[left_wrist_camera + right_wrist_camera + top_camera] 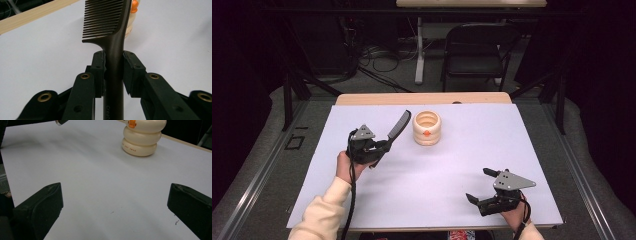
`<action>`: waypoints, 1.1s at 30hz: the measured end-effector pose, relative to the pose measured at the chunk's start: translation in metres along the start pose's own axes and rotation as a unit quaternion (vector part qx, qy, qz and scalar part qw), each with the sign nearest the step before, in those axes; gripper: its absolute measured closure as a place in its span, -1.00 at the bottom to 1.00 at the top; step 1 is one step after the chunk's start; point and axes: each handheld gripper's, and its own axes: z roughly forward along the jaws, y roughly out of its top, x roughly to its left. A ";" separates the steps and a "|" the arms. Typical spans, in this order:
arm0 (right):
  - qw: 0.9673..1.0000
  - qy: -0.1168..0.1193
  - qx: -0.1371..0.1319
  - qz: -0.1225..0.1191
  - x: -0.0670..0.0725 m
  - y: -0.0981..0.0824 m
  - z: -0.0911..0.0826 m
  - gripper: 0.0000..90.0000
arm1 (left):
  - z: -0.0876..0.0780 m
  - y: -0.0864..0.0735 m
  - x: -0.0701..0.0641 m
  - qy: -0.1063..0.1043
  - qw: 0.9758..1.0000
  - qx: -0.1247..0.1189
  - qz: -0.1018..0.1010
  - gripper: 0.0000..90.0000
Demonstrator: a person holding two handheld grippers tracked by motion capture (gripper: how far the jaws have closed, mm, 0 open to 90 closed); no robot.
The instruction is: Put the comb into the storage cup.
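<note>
Counter (512, 150) under white sheeting carries a cream ribbed cup (427, 128) with an orange spot, standing upright near its far edge. Just left of the cup, the left gripper (379, 148) has its jaws clamped on the handle of a black comb (398, 125), whose toothed end slants up toward the cup without touching it. Near the front right corner, well apart from both, the right gripper (478, 185) rests with jaws spread wide, nothing between them.
</note>
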 end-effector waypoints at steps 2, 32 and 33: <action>1.000 0.000 0.001 0.000 0.000 0.000 0.000 -1.00 | 0.001 0.001 0.000 0.002 1.000 -0.004 -0.002 0.61; 1.000 -0.002 0.005 -0.001 0.001 0.000 0.001 -1.00 | 0.006 0.015 -0.004 0.003 0.999 -0.047 -0.014 0.61; 1.000 -0.002 0.005 -0.001 0.001 0.000 0.001 -1.00 | 0.006 0.017 -0.004 0.003 0.999 -0.048 -0.013 0.61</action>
